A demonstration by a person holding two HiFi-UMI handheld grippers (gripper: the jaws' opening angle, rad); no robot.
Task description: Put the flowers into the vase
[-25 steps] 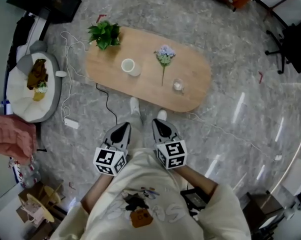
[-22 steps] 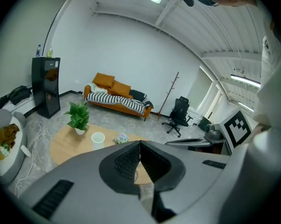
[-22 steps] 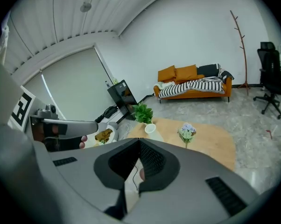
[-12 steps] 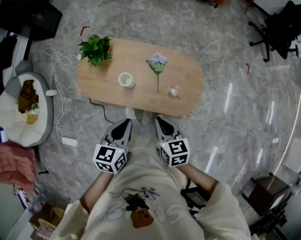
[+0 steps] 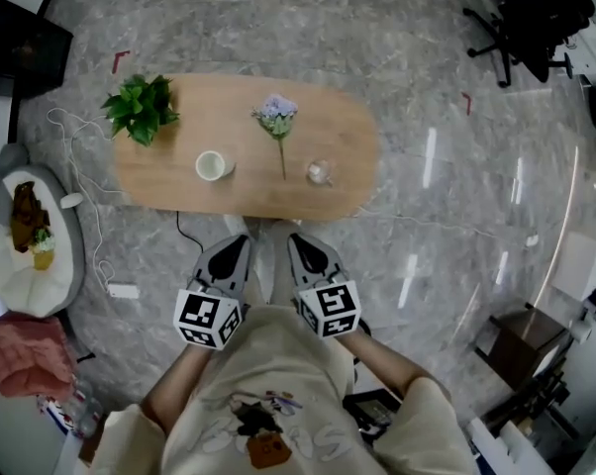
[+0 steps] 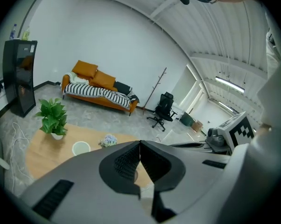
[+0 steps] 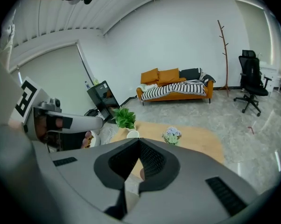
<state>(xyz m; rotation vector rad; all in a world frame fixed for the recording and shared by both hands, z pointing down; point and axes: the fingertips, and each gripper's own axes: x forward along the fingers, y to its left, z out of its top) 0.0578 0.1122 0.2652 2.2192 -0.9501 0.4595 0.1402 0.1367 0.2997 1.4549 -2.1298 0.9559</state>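
Flowers point(image 5: 276, 117) lie flat mid-surface point(image 5: 343, 132), stem toward the person, between a white cup point(image 5: 211, 165) and a clear glass point(image 5: 320, 172). A potted plant point(image 5: 140, 109) stands at the left end. Left tongs point(image 5: 241, 244) and right tongs point(image 5: 296, 241) are both clenched and empty, side by side short of the near edge, tilted downward.

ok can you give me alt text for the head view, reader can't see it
Seen from above, a person holds the left gripper and right gripper side by side, just short of an oval wooden table. On it sit a potted plant, a white cup, a pale flower sprig and a clear glass.
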